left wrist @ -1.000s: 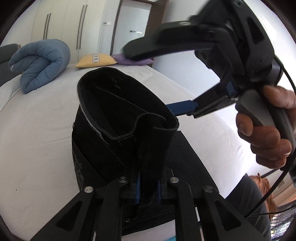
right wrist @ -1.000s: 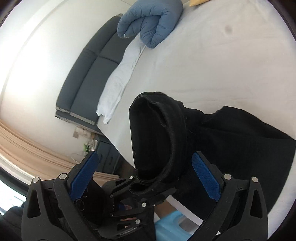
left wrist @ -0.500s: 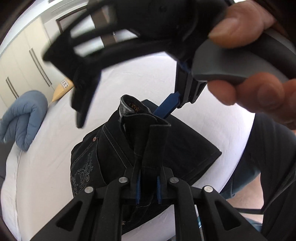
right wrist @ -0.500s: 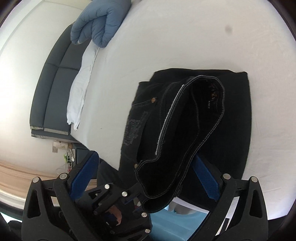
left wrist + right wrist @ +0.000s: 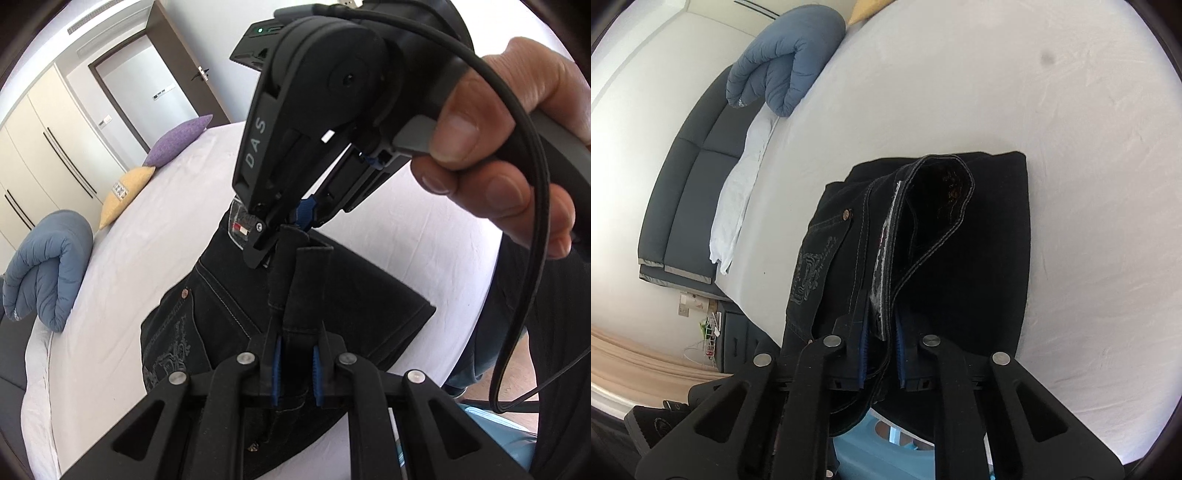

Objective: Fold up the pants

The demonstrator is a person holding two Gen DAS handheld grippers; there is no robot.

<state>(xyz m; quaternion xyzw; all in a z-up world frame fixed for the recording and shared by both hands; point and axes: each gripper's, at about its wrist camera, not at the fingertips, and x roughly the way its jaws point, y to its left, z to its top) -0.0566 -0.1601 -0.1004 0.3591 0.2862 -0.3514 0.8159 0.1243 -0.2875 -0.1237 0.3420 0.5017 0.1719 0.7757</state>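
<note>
Black jeans [image 5: 354,295] lie partly folded on a white bed [image 5: 155,236], with the waistband end lifted toward me. My left gripper [image 5: 295,354] is shut on a raised fold of the waistband. Just beyond it, my right gripper [image 5: 284,230] comes down from above, held by a person's hand [image 5: 498,129]. In the right wrist view the jeans [image 5: 982,240] lie across the bed sheet [image 5: 997,92]. There the right gripper [image 5: 882,332] has its jaws closing, and its blue pads press on the waistband edge with the white inner lining.
A rolled blue duvet [image 5: 48,266] [image 5: 783,59] lies at the bed's far side. A yellow pillow [image 5: 125,192] and a purple pillow [image 5: 177,138] sit near the wardrobe. A dark padded headboard [image 5: 683,184] borders the bed. The person's dark trouser leg [image 5: 535,332] stands by the near edge.
The right gripper came down with wide jaws and closed on the waistband near the left gripper. The held end of the jeans sank toward the bed, and the left gripper rolled.
</note>
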